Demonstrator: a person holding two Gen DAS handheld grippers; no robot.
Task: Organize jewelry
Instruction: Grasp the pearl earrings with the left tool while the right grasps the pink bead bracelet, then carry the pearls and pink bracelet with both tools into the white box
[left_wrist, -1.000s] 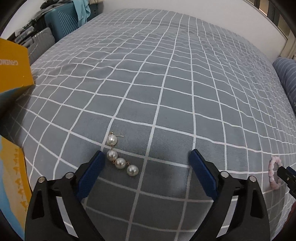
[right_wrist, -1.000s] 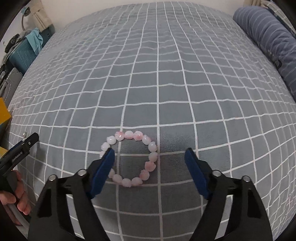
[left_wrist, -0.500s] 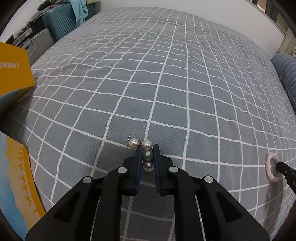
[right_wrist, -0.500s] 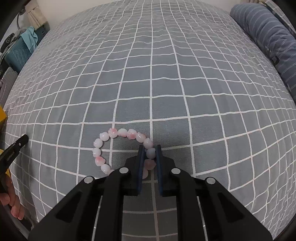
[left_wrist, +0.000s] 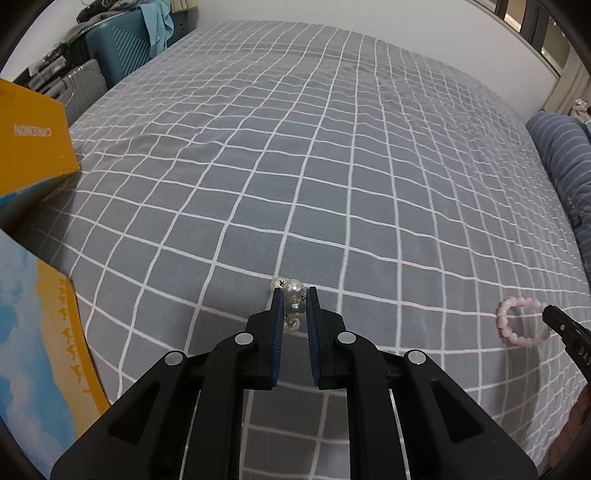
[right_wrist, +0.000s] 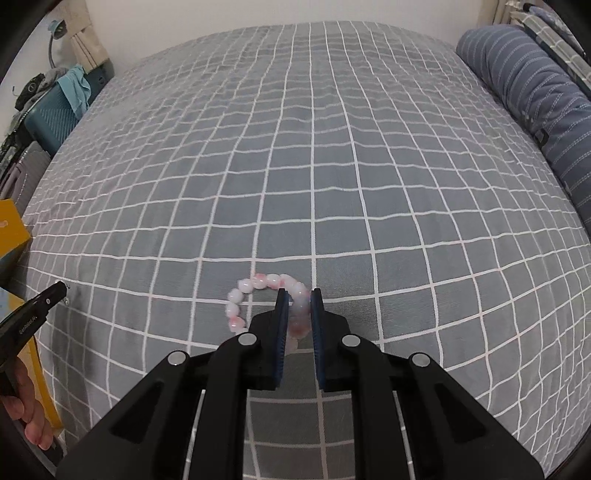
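Both jaws have just been closing. The left hand-held gripper (left_wrist: 293, 306) is squeezing the pearl earring (left_wrist: 294, 303); the right hand-held gripper (right_wrist: 298, 308) is squeezing the pink bracelet (right_wrist: 255, 295), both ready for putting away.

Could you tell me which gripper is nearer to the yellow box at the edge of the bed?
Left. The left gripper holds the pearl earring near the yellow box; the right gripper grips the pink bracelet farther away.

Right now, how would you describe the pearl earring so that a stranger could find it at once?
Look at the grey bedspread with white grid lines, toward its near edge. There the left gripper has its blue jaws shut on the pearl earring, a short string of white pearls. The other jewel nearby, the pink bead bracelet, is a closed ring.
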